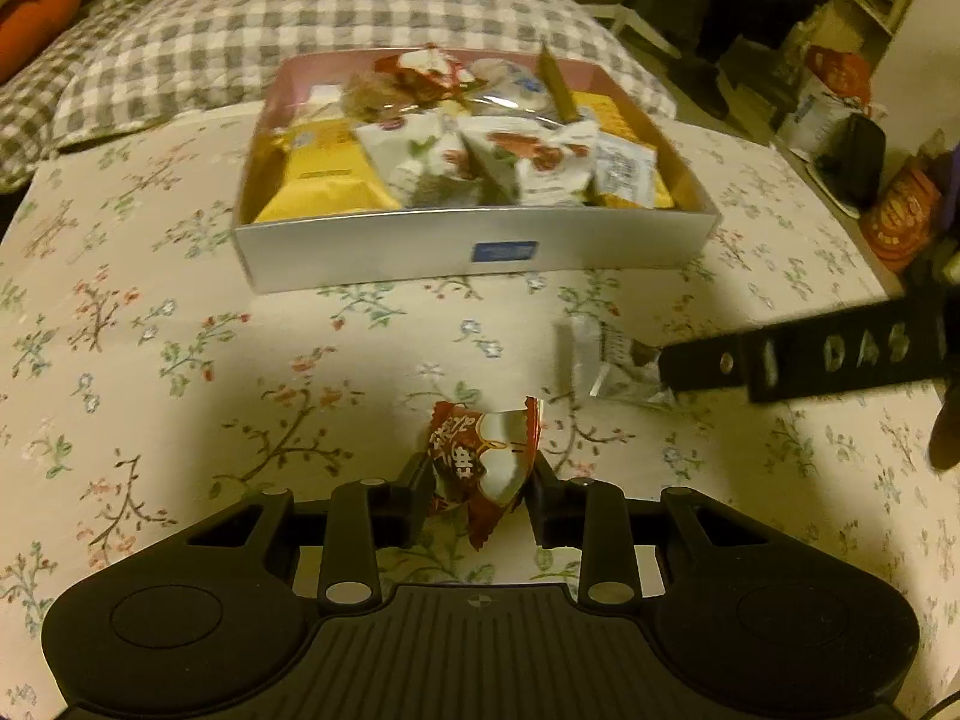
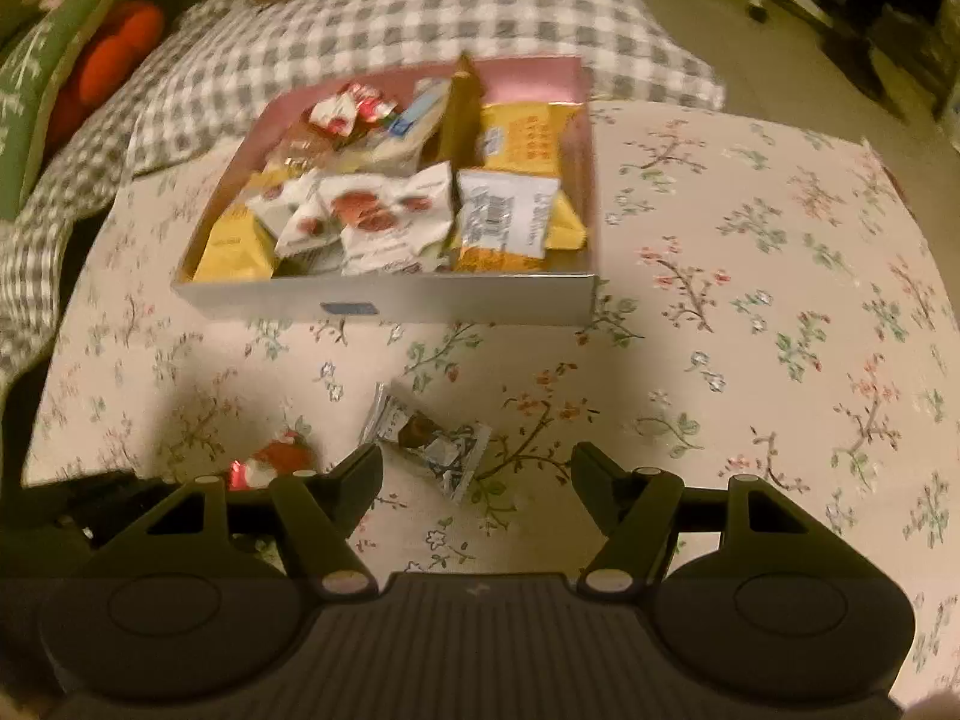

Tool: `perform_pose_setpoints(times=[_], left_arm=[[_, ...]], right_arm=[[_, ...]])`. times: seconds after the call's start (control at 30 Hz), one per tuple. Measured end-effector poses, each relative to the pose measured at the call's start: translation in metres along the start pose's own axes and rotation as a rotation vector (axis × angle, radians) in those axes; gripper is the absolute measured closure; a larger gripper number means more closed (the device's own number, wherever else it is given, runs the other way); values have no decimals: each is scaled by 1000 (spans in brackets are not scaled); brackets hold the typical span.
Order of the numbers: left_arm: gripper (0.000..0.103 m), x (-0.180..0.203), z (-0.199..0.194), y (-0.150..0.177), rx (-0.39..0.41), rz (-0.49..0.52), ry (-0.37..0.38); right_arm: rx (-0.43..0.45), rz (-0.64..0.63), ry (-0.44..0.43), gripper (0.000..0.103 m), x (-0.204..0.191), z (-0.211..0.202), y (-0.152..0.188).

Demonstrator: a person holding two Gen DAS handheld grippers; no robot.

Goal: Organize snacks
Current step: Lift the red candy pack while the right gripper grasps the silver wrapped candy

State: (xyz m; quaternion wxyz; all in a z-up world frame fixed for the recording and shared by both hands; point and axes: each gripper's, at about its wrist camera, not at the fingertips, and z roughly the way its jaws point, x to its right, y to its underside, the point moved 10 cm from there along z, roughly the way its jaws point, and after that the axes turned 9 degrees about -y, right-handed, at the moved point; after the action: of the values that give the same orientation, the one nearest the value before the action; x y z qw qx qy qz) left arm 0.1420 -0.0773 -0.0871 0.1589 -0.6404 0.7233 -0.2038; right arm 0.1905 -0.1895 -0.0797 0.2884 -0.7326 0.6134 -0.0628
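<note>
A red-and-white wrapped candy [image 1: 486, 468] is clamped between the fingers of the left gripper [image 1: 480, 495], just above the floral tablecloth [image 1: 180, 360]. In the right wrist view the same candy [image 2: 270, 465] is glimpsed at the lower left, partly hidden behind the right gripper's own linkage.

The right gripper [image 2: 477, 468] is held with its jaws spread wide and nothing between them. A clear-wrapped snack with a dark centre [image 2: 429, 438] lies flat on the cloth just ahead of the spread fingers, nearer the left one; whether that finger touches the wrapper cannot be told. In the left wrist view this snack [image 1: 606, 363] is seen to the right of the held candy, with one black finger of the right gripper [image 1: 708, 363] reaching in from the right edge up to the wrapper.

Beyond both grippers, a shallow silver-walled box [image 1: 384, 252] with a pink interior rests on the cloth. It is filled with assorted packets: yellow packs [image 1: 327, 180] at the left and right sides, white packs printed with red fruit [image 1: 528, 165] in the middle, and red-and-white candies [image 1: 429, 69] toward the far end. A small blue label [image 1: 504, 252] is fixed to the near wall of the box.

Behind the box, a grey-checked pillow [image 2: 420, 12] is seen, with orange cushions [image 2: 114, 54] farther back at the left.
</note>
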Motion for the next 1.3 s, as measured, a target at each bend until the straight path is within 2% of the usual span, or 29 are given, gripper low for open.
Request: perform_pose_setpoints(times=[0.2, 0.4, 0.57, 0.67, 0.7, 0.77, 0.83, 0.97, 1.0, 1.03, 1.3], left_arm=[[73, -23, -2, -7, -6, -89, -31], [73, -32, -3, -9, -9, -117, -47], [73, -38, -2, -10, -10, -137, -55], [73, -39, -4, -11, -5, -141, -55], [73, -38, -4, -11, -5, -142, -55], [73, -38, -4, -11, -6, -143, -53], [73, -38, -3, -12, -8, -146, -53], [73, -39, -5, -13, -2, -149, -53], [73, -39, -5, -12, -2, -149, -53], [73, -39, -5, -12, -4, -150, -52], [73, -40, -9, -14, 6, -159, -49]], right_arm=[[-8, -17, -30, 35, -9, 18, 1], [-20, 77, -58, 32, -15, 33, 2], [-16, 77, -10, 34, -19, 39, 2], [-1, 75, -7, 44, -20, 38, 1], [3, 68, -1, 50, -20, 38, 1], [3, 61, 3, 55, -20, 37, 1], [-3, 58, -1, 66, -21, 36, 1], [-15, 56, -6, 70, -20, 36, 3], [-21, 59, -4, 82, -20, 36, 4], [-28, 62, -11, 87, -20, 36, 4], [-18, 76, -28, 88, -22, 25, 3]])
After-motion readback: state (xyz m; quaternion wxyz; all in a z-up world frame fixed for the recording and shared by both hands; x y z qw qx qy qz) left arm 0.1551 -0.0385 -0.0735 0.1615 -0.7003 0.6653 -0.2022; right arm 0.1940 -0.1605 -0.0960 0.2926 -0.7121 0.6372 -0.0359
